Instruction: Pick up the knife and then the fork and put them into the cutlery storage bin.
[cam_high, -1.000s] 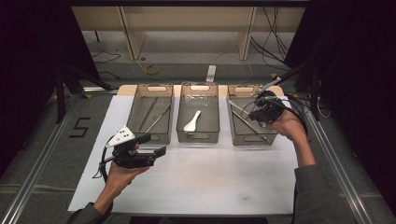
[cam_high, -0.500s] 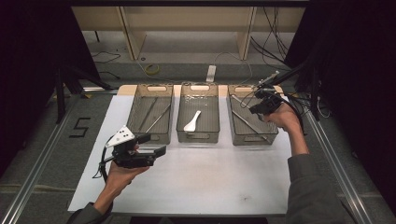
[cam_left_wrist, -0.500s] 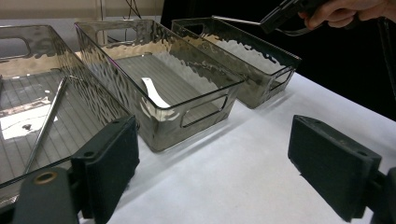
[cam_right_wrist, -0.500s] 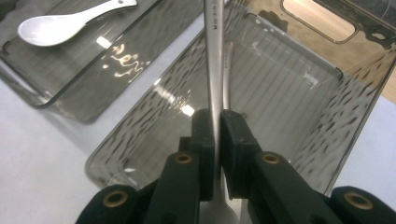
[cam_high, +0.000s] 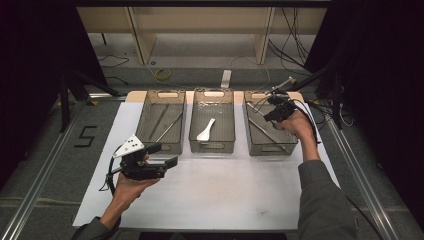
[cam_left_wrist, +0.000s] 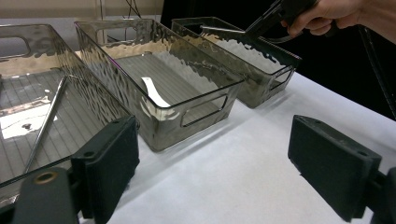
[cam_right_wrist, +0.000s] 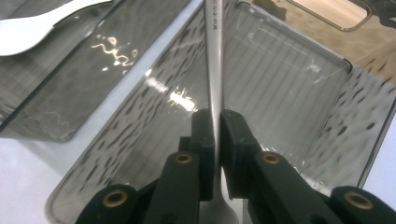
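Observation:
My right gripper (cam_right_wrist: 217, 123) is shut on the handle of a metal utensil (cam_right_wrist: 215, 56), which runs forward over the right clear bin (cam_right_wrist: 299, 79). In the high view the right gripper (cam_high: 275, 107) hovers above the far half of the right bin (cam_high: 270, 147). Another metal utensil (cam_high: 267, 131) lies in that bin. My left gripper (cam_high: 167, 161) is open and holds nothing, low over the white mat in front of the left bin (cam_high: 161, 145). In the left gripper view my left gripper (cam_left_wrist: 219, 168) faces the middle bin (cam_left_wrist: 205, 109) and its white spoon (cam_left_wrist: 153, 92).
Three clear bins stand in a row at the back of the white mat (cam_high: 225, 195). The left bin holds thin metal rods (cam_high: 167, 126), the middle bin (cam_high: 212, 146) a white spoon (cam_high: 206, 131). Metal rails (cam_high: 357, 165) flank the table, and shelving legs stand behind.
The right gripper has risen and moved toward the far end of the right bin with the metal utensil in it. The left gripper has stayed where it was, open.

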